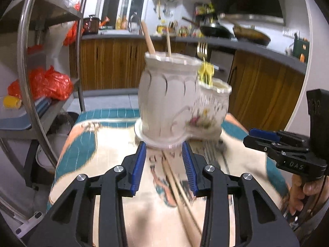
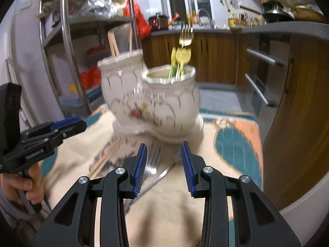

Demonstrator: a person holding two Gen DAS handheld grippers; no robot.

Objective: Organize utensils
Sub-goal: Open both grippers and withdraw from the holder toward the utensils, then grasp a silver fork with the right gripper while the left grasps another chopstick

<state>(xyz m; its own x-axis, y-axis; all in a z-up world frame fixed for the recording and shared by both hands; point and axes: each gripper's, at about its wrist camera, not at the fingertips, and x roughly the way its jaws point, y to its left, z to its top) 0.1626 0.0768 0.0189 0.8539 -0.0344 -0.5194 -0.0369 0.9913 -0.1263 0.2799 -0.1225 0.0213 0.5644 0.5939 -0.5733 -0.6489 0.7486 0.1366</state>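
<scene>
ceramic holder (image 2: 156, 103) (2 cups) behind seemingly loose chopsticks (image 1: 178, 187).

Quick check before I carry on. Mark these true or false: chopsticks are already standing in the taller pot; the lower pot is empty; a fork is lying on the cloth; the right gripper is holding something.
1. Chopsticks stand in the taller pot. True: wooden chopsticks rise from it.
2. The lower pot is empty. False: it holds yellow-handled utensils.
3. A fork lies on the cloth. True.
4. The right gripper holds something. False: its jaws stand open above the fork, gripping nothing.
</scene>
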